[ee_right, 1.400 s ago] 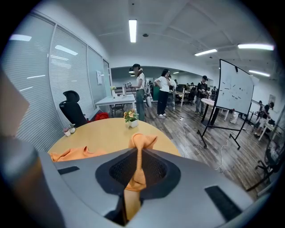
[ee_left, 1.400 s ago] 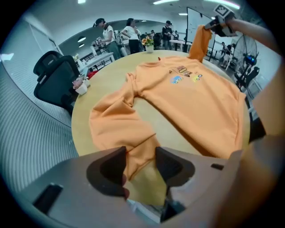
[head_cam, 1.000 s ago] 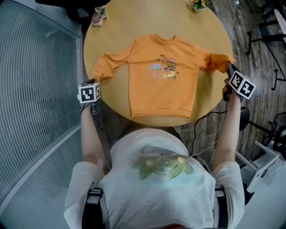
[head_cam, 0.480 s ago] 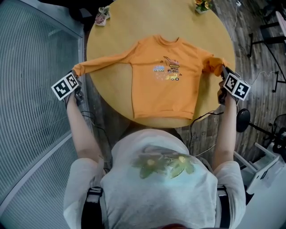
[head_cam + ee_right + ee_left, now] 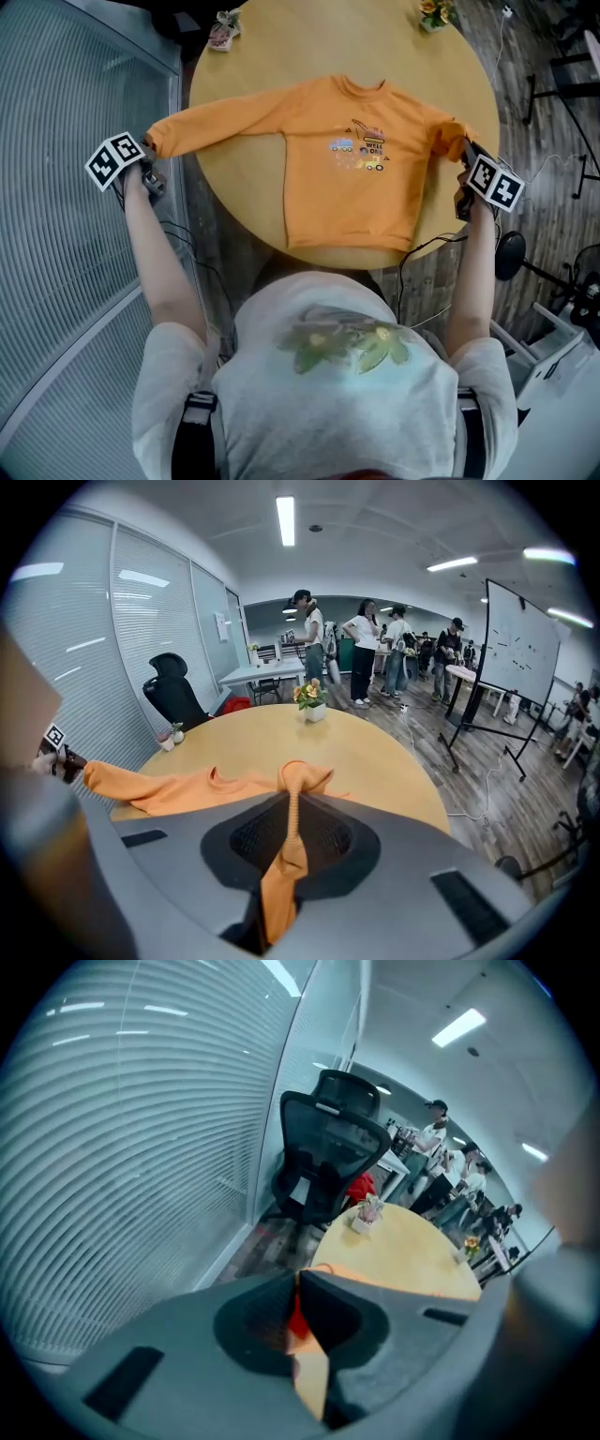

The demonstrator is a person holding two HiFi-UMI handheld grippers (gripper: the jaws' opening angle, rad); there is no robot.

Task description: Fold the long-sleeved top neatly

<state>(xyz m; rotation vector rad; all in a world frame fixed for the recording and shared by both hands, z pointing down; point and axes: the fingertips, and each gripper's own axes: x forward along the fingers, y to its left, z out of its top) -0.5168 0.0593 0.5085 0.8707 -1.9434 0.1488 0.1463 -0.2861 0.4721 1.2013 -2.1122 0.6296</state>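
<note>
The left sleeve is no longer bent: the left gripper pinches it tight, stretched toward nine o'clock (the right gripper pinches the other sleeve). Folding can probably start.

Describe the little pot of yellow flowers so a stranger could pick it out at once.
Start at the round wooden table with the orange long-sleeved top spread on it. At its far right edge stands a small white pot of yellow flowers; the other small pot, far left, shows no yellow.

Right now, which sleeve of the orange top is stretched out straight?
The left sleeve, in the left gripper: it runs taut past the table edge, while the right sleeve, in the right gripper, is bunched short.
</note>
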